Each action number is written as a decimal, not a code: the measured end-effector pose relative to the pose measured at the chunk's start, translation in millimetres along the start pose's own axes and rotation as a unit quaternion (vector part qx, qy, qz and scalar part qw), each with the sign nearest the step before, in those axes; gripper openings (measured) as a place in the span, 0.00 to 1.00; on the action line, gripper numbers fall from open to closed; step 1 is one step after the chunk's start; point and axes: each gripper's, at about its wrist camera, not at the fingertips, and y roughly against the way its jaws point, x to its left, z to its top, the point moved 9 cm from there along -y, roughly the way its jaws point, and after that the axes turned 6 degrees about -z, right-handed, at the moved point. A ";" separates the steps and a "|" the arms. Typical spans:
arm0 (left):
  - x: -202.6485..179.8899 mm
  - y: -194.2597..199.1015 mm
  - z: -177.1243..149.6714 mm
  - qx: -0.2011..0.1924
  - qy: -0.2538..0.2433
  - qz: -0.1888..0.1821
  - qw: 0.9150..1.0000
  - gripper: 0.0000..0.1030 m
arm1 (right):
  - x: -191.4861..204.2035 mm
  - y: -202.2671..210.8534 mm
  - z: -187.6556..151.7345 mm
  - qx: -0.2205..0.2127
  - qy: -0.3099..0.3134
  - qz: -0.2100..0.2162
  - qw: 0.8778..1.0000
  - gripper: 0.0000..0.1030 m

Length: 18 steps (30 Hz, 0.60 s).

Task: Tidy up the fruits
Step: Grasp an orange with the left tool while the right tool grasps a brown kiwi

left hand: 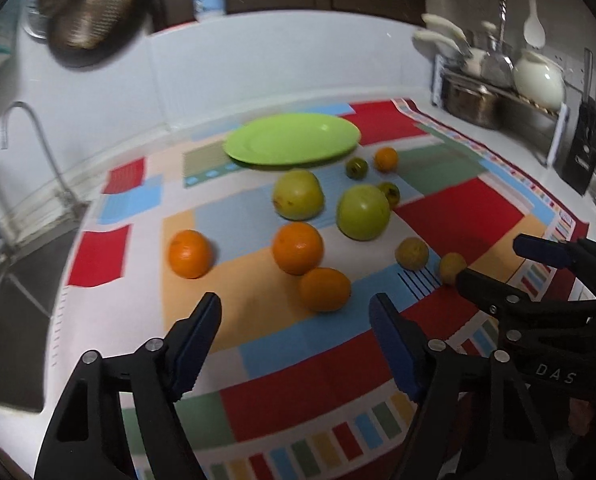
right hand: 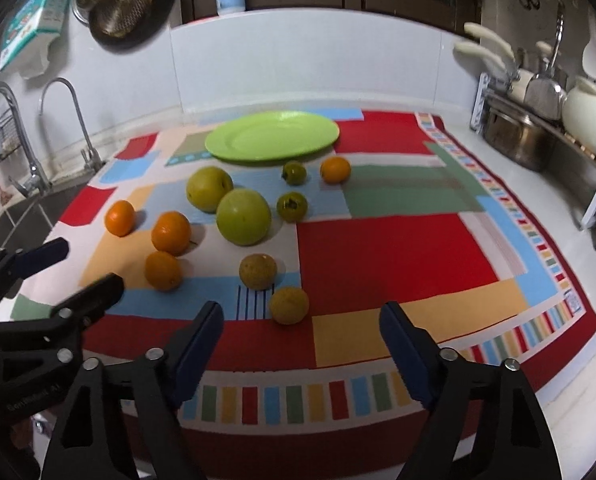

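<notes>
Both tools, left tool (left hand: 296,342) and right tool (right hand: 301,344), open and empty over the tabletop (right hand: 473,128), fruit loose on the cloth (right hand: 385,256), plate (right hand: 272,136) bare at 12 o'clock; best to straddle the nearest orange (left hand: 324,289) squarely, squeeze gently, no rolling.

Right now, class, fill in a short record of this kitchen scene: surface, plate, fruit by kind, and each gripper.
surface: patchwork cloth on a white counter
plate: green plate, empty, at the cloth's far edge
oranges: four; three clustered on the left, one smaller near the plate
large green fruits: two, side by side
small green fruits: two
yellow-brown fruits: two, nearest the grippers
left gripper: open, holding nothing
right gripper: open, holding nothing
</notes>
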 end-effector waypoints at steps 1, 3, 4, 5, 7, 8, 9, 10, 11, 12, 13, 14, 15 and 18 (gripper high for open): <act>-1.3 -6.0 -0.5 0.005 -0.003 -0.007 1.000 0.70 | -0.1 -4.5 -1.2 0.005 -0.002 -0.002 1.000 0.75; -2.8 -17.7 -0.7 0.016 -0.007 -0.019 1.000 0.66 | -0.2 -12.1 -3.4 0.015 -0.005 -0.007 1.000 0.70; -3.3 -20.9 -0.4 0.019 -0.008 -0.023 1.000 0.63 | -0.2 -16.1 -4.6 0.020 -0.007 -0.008 1.000 0.69; -3.8 -25.6 -0.4 0.023 -0.009 -0.028 0.999 0.61 | -0.2 -19.7 -6.1 0.024 -0.008 -0.010 1.000 0.67; -4.7 -33.0 -0.9 0.032 -0.007 -0.037 0.999 0.57 | -1.0 -25.4 -7.8 0.031 -0.010 -0.012 0.999 0.62; -5.3 -36.2 -1.0 0.035 -0.007 -0.042 0.998 0.54 | -0.7 -28.0 -8.9 0.035 -0.012 -0.013 0.999 0.60; -5.9 -38.3 -0.6 0.036 -0.007 -0.044 0.998 0.53 | -0.4 -29.9 -9.3 0.038 -0.013 -0.012 0.999 0.57; -6.9 -40.3 -0.5 0.037 -0.009 -0.047 0.998 0.50 | -0.2 -31.8 -9.6 0.041 -0.014 -0.012 0.999 0.56; -7.8 -42.0 -0.5 0.039 -0.011 -0.050 0.998 0.48 | -0.3 -33.2 -9.8 0.043 -0.014 -0.012 0.999 0.55; -7.9 -43.6 -0.5 0.040 -0.013 -0.052 0.998 0.47 | -0.2 -34.9 -9.8 0.044 -0.014 -0.013 0.999 0.52; -8.4 -45.4 -0.7 0.043 -0.014 -0.055 0.997 0.44 | 0.5 -36.3 -9.8 0.046 -0.015 -0.012 0.999 0.50; -8.9 -47.3 -1.0 0.045 -0.015 -0.058 0.997 0.41 | 1.4 -37.5 -9.7 0.047 -0.015 -0.010 0.999 0.47; -9.8 -48.9 -1.6 0.048 -0.017 -0.061 0.997 0.39 | 2.6 -38.7 -10.0 0.049 -0.014 -0.009 0.999 0.42; -10.6 -51.4 -1.7 0.051 -0.019 -0.068 0.996 0.35 | 5.5 -41.3 -9.5 0.051 -0.012 -0.007 0.999 0.37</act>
